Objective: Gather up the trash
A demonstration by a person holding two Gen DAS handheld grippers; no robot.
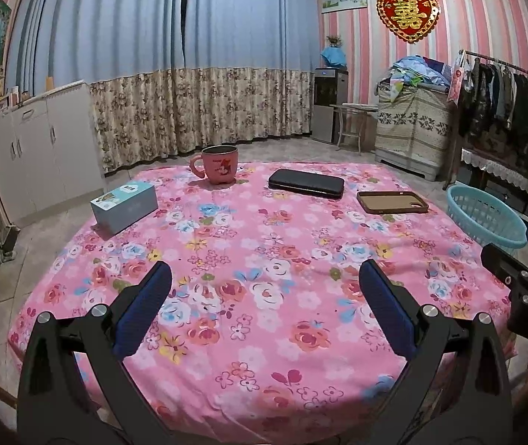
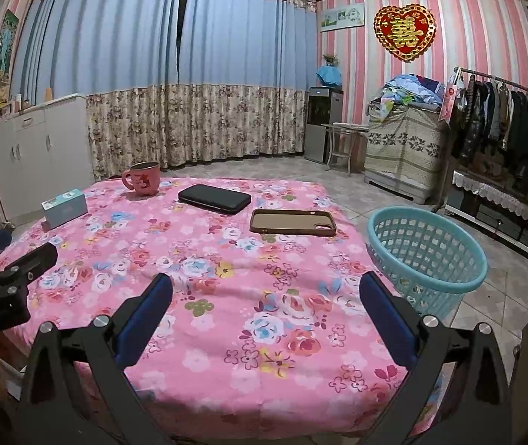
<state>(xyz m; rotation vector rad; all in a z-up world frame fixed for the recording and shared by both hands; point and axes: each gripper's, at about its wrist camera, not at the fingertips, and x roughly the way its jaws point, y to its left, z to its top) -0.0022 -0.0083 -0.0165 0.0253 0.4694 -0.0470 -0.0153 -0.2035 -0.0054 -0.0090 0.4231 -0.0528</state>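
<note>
Both the left gripper (image 1: 264, 282) and right gripper (image 2: 265, 293) gape wide, holding nothing. The basket (image 2: 427, 256) beside the table (image 2: 226, 333) seemingly holds nothing (mesh obscures); no obvious trash on the table.

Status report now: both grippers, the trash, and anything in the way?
Left gripper open, empty. Right gripper open, empty. Basket at table's right edge; no clear trash seen. Mug, box, wallet, phone case on table.
</note>
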